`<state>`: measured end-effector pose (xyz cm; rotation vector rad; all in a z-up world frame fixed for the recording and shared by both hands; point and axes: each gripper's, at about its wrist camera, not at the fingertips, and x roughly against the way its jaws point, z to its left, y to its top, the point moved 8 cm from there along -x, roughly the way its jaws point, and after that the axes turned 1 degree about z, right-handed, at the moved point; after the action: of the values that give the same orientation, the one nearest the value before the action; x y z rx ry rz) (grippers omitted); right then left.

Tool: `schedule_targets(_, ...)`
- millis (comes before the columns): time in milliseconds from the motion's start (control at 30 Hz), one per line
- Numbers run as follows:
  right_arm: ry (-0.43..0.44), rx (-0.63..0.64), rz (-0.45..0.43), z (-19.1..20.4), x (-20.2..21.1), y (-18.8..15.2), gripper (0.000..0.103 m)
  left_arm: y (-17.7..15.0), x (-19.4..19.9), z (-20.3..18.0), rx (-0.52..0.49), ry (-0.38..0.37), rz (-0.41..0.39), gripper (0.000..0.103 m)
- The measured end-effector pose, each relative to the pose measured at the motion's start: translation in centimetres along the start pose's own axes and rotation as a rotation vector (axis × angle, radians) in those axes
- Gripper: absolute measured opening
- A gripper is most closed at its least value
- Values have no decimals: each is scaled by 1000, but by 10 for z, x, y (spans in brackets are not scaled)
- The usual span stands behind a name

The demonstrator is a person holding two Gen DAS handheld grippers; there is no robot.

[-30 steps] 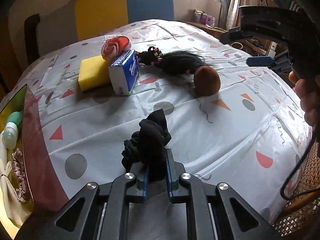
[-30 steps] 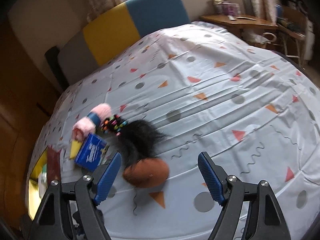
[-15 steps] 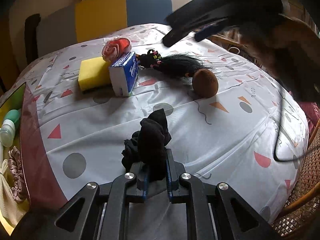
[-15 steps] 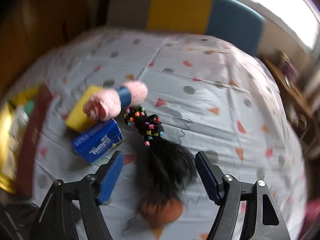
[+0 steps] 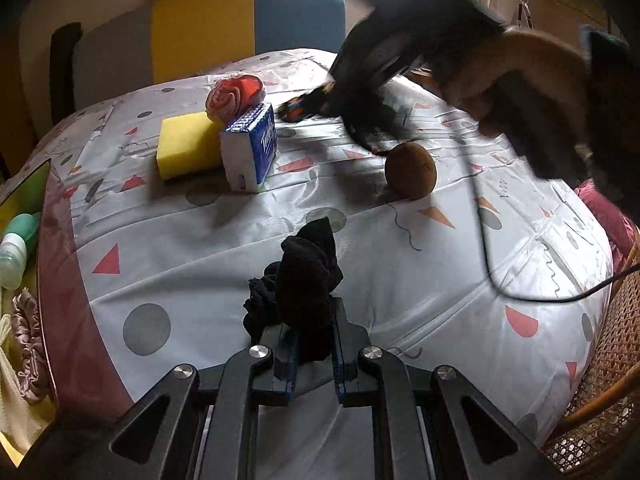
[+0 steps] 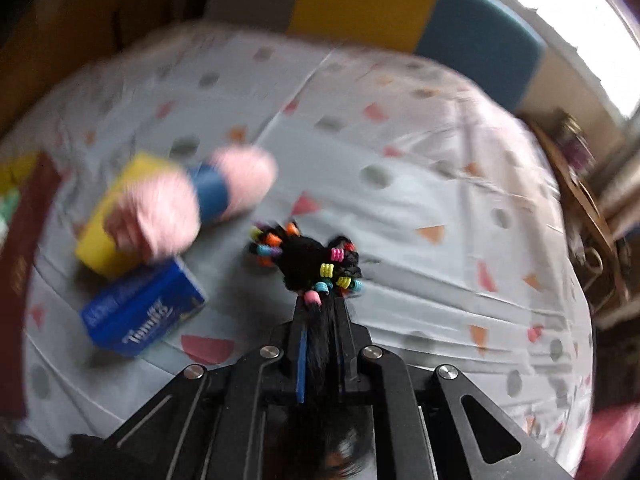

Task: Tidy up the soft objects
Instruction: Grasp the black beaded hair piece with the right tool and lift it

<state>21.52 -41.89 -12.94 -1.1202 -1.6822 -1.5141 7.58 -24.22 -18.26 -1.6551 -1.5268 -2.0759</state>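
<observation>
Change: right gripper (image 6: 320, 320) fingers have just closed on the black hairpiece (image 6: 316, 332) behind its beads, on the table (image 6: 420, 200).
Left gripper (image 5: 310, 344): clamps the black sock (image 5: 304, 280).
Meaning: likely lift-ready.

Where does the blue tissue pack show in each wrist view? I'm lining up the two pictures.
Left wrist view: the blue tissue pack stands left of centre in the upper half, against the yellow sponge.
Right wrist view: the blue tissue pack lies at lower left, blurred, just below the yellow sponge.
Shared landmark: the yellow and blue chair back behind the table.
</observation>
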Motion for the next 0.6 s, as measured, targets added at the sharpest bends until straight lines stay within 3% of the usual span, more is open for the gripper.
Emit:
schedule_targets(167,-25,-100,-60,-39,46,-7,8,0,0,0,4,3,0,12)
schedule_targets(433,5,-245,15,-68,68,-86,3,-3,3,1,12,10,6,12)
schedule_targets(600,116,-519,65,-93,56,-128,6,-4,4,0,0,28,10,12)
